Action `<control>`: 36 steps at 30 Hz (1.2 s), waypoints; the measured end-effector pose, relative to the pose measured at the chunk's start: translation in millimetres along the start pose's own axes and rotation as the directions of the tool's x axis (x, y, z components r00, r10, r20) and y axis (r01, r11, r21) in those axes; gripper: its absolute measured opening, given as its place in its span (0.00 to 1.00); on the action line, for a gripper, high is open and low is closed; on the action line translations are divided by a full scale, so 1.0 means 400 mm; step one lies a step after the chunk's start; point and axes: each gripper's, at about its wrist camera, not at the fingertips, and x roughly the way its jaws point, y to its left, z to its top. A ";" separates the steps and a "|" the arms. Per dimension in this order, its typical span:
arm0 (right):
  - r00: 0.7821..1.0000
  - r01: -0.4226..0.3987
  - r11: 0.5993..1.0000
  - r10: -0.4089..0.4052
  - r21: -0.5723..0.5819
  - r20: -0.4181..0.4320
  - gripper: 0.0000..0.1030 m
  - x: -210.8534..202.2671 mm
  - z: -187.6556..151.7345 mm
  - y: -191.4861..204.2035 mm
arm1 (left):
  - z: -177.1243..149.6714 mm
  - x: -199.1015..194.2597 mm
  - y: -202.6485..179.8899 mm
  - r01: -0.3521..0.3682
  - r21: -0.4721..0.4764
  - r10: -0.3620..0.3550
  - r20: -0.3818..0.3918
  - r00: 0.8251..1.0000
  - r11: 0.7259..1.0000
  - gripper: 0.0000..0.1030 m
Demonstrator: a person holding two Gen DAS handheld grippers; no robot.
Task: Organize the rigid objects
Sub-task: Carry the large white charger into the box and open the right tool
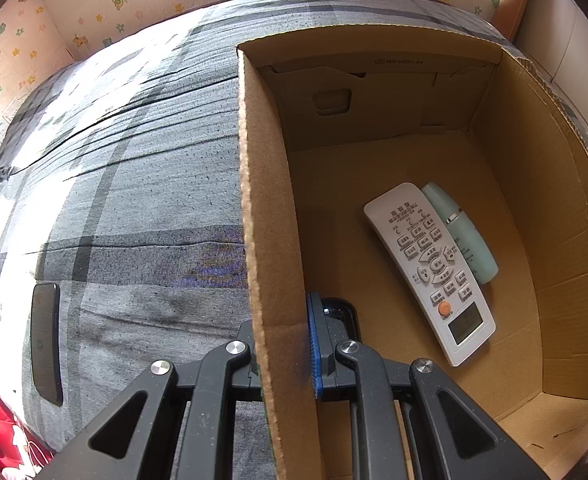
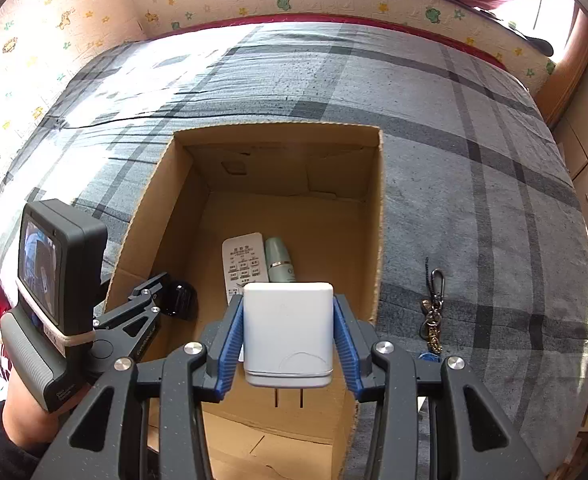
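White charger (image 2: pixel 287 334) clamped in right gripper (image 2: pixel 288 340) jaws, above open cardboard box (image 2: pixel 378 216) on bed (image 2: pixel 474 184). Inside: remote (image 1: pixel 430 272), pale green bottle (image 1: pixel 464 236), a dark item, possibly a mouse (image 1: pixel 340 314). Left gripper (image 1: pixel 283 354) jaws closed on box wall.

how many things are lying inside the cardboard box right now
3: a white remote in the middle of the floor, a pale green bottle touching its side, and a black object by the left wall. The held white charger may hide more.

A cardboard box (image 2: pixel 376 216) sits on a bed (image 2: pixel 474 184) at frame centre. Inside lie a remote (image 2: pixel 242 264) and, touching its right, a bottle (image 2: pixel 277 262). Keys (image 2: pixel 433 308) lie right of the box.
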 end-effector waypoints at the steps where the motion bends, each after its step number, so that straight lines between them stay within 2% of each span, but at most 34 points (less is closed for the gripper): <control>1: 1.000 -0.002 1.000 0.002 -0.006 -0.006 0.44 0.009 -0.001 0.009 | 0.000 0.000 0.000 0.000 0.000 0.000 0.000 1.000 1.000 0.14; 11: 0.996 -0.013 0.999 0.010 -0.036 -0.085 0.44 0.103 -0.027 0.067 | 0.001 0.000 0.002 -0.002 0.000 0.002 0.000 1.000 1.000 0.14; 21: 0.983 -0.039 0.999 0.040 0.008 -0.179 0.44 0.187 -0.056 0.071 | 0.000 0.000 0.003 -0.001 0.001 0.001 0.001 1.000 1.000 0.14; 30: 0.973 -0.027 1.000 0.028 0.007 -0.231 0.44 0.233 -0.082 0.073 | 0.000 0.000 0.002 0.002 -0.002 -0.002 0.001 1.000 1.000 0.14; 36: 0.973 -0.027 1.000 0.028 0.008 -0.231 0.44 0.234 -0.084 0.078 | 0.002 -0.001 0.003 0.002 -0.003 -0.002 0.002 1.000 1.000 0.14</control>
